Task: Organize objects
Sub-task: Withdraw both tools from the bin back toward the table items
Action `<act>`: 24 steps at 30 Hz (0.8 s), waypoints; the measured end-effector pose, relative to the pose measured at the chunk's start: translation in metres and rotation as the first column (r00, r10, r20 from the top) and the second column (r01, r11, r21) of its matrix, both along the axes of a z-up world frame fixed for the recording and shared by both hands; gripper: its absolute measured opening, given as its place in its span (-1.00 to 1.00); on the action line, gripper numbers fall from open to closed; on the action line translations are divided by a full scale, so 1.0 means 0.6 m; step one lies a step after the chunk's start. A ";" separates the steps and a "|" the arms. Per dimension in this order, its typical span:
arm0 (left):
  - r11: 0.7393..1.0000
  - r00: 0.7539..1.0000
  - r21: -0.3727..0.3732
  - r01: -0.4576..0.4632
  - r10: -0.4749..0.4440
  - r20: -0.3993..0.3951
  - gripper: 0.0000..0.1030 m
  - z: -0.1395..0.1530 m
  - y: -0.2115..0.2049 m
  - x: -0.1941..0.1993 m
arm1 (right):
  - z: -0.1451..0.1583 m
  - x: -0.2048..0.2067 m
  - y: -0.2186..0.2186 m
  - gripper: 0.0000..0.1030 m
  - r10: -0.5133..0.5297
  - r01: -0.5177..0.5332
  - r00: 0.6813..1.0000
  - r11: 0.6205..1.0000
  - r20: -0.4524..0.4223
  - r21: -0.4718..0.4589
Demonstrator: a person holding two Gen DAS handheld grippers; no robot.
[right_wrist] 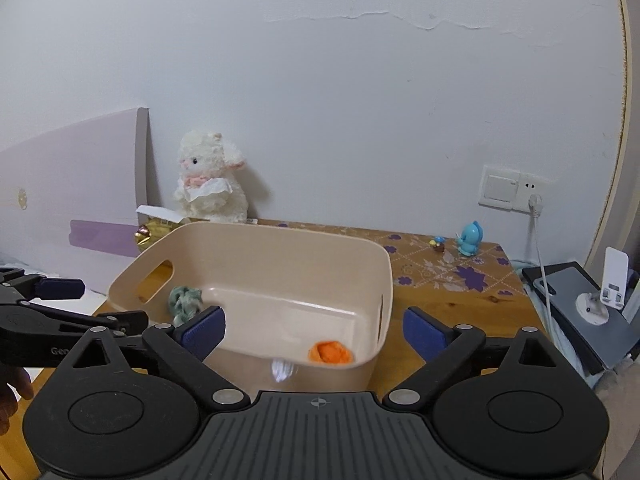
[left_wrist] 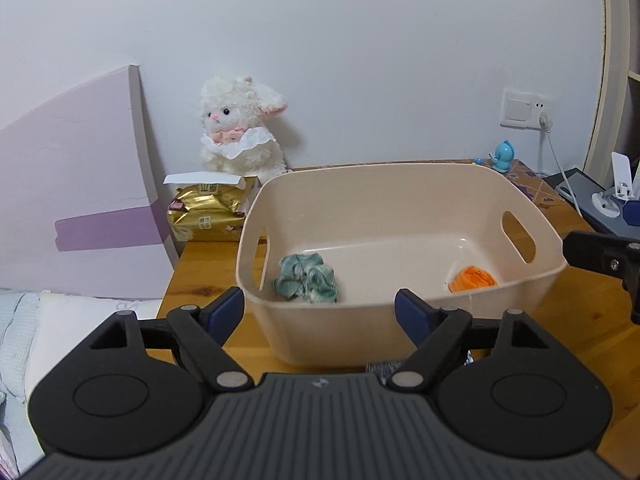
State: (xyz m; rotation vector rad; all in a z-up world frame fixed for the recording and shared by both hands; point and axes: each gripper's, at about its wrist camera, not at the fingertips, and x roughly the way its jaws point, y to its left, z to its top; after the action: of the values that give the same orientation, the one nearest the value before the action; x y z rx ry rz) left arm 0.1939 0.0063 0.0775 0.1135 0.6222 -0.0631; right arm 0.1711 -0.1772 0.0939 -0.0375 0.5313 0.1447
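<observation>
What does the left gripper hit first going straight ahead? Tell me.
Most likely the near wall of the beige bin, which stands right ahead of the open left gripper. The green scrunchie lies inside, behind that wall. Depth is uncertain.

White plush lamb (left_wrist: 240,124), gold packet (left_wrist: 206,212), blue figurine (left_wrist: 502,156), wall socket (left_wrist: 526,110), phone stand (right_wrist: 610,288)

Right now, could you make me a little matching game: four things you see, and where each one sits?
Things:
1. green scrunchie
2. orange scrunchie
3. plush lamb
4. blue figurine

Places:
A. on the gold pack by the wall
B. bin, left side
C. table's far right corner
D. bin, right side

Pairs: 1-B, 2-D, 3-A, 4-C
</observation>
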 end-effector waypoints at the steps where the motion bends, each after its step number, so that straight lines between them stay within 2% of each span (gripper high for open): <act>1: 1.000 1.000 -0.002 0.000 0.000 0.001 0.64 0.000 0.001 -0.009 | 0.000 -0.009 -0.001 0.90 0.001 -0.001 1.000 1.000 0.000 -0.001; 14: 1.000 1.000 0.014 -0.024 0.024 -0.007 0.68 -0.033 0.034 -0.112 | -0.036 -0.105 0.001 0.96 0.010 -0.010 1.000 1.000 -0.027 0.001; 24: 0.998 0.996 0.048 -0.028 0.032 -0.081 0.68 -0.096 0.058 -0.138 | -0.097 -0.132 0.010 0.97 0.013 -0.014 0.995 1.000 -0.102 -0.006</act>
State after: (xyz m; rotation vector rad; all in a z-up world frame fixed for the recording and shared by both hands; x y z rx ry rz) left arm 0.1112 0.0410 0.0199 0.1475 0.7071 -0.0245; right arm 0.0919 -0.1711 0.0356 -0.0402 0.6335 0.1587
